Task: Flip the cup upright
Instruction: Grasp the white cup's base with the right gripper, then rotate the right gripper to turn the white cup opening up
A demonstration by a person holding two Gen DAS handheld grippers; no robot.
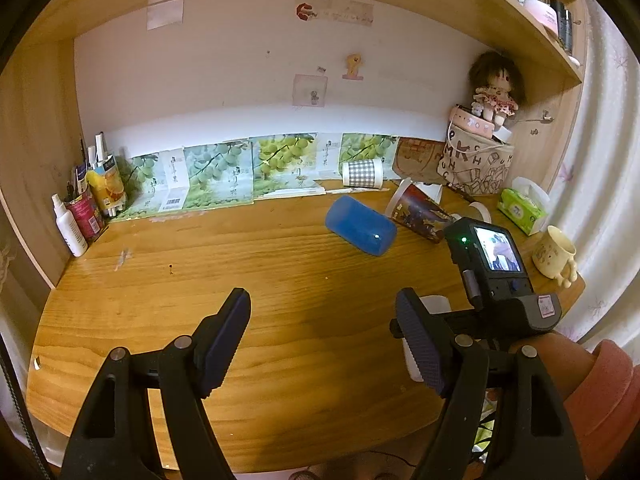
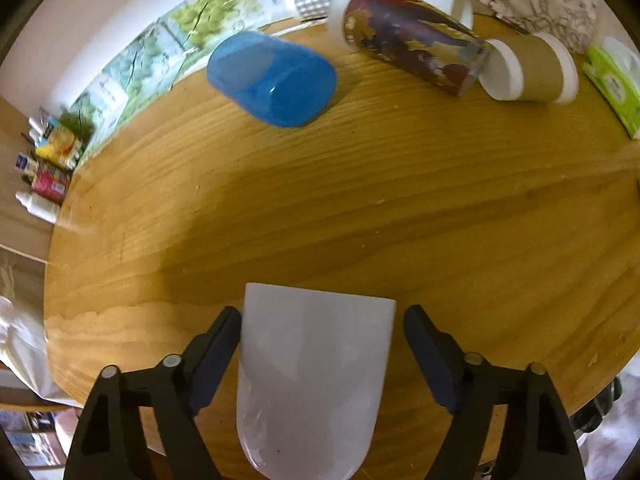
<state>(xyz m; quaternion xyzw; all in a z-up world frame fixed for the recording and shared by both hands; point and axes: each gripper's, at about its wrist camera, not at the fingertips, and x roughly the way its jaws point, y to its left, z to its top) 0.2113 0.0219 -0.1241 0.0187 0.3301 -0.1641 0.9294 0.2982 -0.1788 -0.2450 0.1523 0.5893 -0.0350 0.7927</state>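
A white cup (image 2: 312,376) stands on the wooden desk (image 2: 360,208) near its front edge, between the open fingers of my right gripper (image 2: 322,356); the left finger is close to it, the right finger stands apart. Only a sliver of this cup (image 1: 434,304) shows in the left wrist view, behind my right gripper's body (image 1: 496,276). My left gripper (image 1: 322,332) is open and empty above the desk's front. A blue cup (image 1: 360,230) lies on its side mid-desk; it also shows in the right wrist view (image 2: 276,80).
A picture-printed cup (image 2: 412,52) and a brown paper cup (image 2: 528,72) lie on their sides at the back right. A checked cup (image 1: 362,174) lies by the back boxes. A cream mug (image 1: 554,252), green tissue pack (image 1: 522,210), bottles (image 1: 80,216) and a doll (image 1: 494,88) line the edges.
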